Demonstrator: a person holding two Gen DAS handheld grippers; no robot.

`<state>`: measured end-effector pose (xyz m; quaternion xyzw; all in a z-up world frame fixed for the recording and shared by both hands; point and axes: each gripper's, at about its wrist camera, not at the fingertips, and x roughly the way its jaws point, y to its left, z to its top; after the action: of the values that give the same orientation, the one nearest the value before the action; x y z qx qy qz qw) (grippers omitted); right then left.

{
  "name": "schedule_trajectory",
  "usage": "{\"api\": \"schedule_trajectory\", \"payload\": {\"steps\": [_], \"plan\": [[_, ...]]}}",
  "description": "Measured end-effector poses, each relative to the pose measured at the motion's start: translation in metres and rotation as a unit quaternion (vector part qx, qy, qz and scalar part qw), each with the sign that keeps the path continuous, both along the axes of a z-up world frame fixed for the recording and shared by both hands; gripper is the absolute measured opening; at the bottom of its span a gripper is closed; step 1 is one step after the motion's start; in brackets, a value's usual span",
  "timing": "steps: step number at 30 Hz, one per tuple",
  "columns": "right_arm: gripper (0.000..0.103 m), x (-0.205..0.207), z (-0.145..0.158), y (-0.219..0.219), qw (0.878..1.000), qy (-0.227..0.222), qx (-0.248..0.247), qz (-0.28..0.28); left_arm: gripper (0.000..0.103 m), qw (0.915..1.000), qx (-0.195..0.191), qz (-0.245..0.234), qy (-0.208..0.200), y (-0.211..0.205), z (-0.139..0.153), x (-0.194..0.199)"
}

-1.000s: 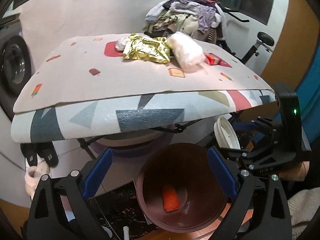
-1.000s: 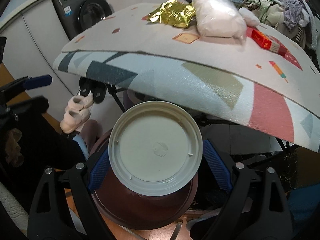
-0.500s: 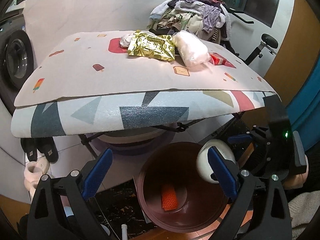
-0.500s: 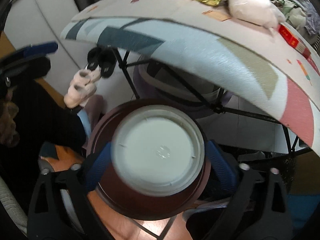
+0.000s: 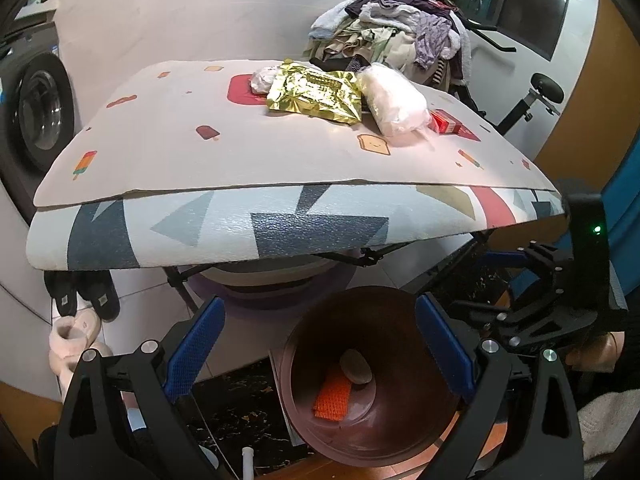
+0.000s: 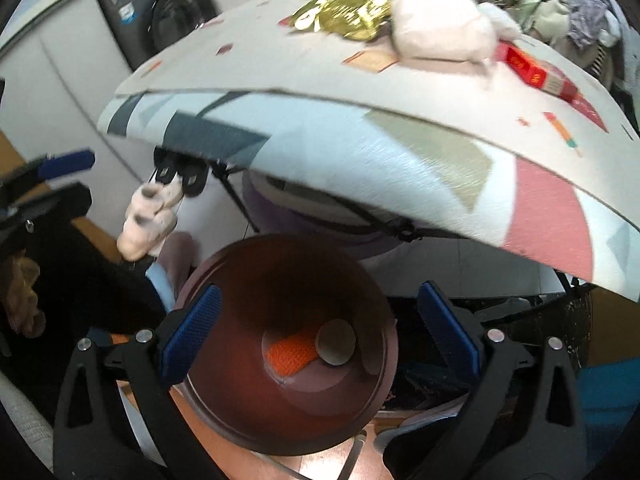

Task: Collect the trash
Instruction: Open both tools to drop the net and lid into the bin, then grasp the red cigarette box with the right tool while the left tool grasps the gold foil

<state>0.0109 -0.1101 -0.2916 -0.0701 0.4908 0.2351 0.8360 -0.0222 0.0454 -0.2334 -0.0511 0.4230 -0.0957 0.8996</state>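
A brown trash bin (image 5: 372,420) stands on the floor under the table's front edge; it also shows in the right wrist view (image 6: 224,392). Inside lie an orange mesh piece (image 5: 332,394) and a round white lid (image 5: 355,366), seen too in the right wrist view (image 6: 335,342). My left gripper (image 5: 320,344) is open and empty above the bin. My right gripper (image 6: 318,334) is open and empty over the bin mouth. On the table lie a gold foil wrapper (image 5: 316,94), a white plastic bag (image 5: 394,104), a crumpled white piece (image 5: 262,80) and a red box (image 5: 446,122).
The patterned table (image 5: 200,152) overhangs the bin. A clothes pile (image 5: 392,40) sits behind it. A washing machine (image 5: 36,116) stands at left. Slippers (image 5: 80,300) lie on the floor. A basin (image 5: 272,280) sits under the table.
My right gripper opened and let go of the white lid, which dropped into the bin beside the orange mesh. The left gripper shifted slightly and stayed open.
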Motion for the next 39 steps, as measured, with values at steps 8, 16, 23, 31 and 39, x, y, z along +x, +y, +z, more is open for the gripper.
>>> {"api": "schedule_trajectory", "payload": {"steps": [8,16,23,31,39], "plan": [[0.097,0.004,0.026,-0.015,0.998,-0.066,0.0,-0.025,0.094,0.9998,0.004,0.005,-0.018,0.009,0.01,0.007],[0.097,0.016,0.044,-0.03,0.994,-0.099,0.0,-0.038,0.094,0.999,0.015,0.005,-0.042,0.02,0.025,0.018],[0.097,0.036,0.058,-0.052,0.992,-0.107,0.022,-0.063,0.097,0.9983,0.009,0.004,-0.057,0.028,0.034,0.031],[0.097,0.096,0.077,-0.092,0.987,-0.11,0.002,-0.114,0.097,0.9982,0.015,0.015,-0.056,0.034,0.039,0.058],[0.097,0.189,0.081,-0.134,0.979,-0.123,-0.019,-0.164,0.097,0.9977,0.009,0.04,-0.055,0.049,0.049,0.091]]}}
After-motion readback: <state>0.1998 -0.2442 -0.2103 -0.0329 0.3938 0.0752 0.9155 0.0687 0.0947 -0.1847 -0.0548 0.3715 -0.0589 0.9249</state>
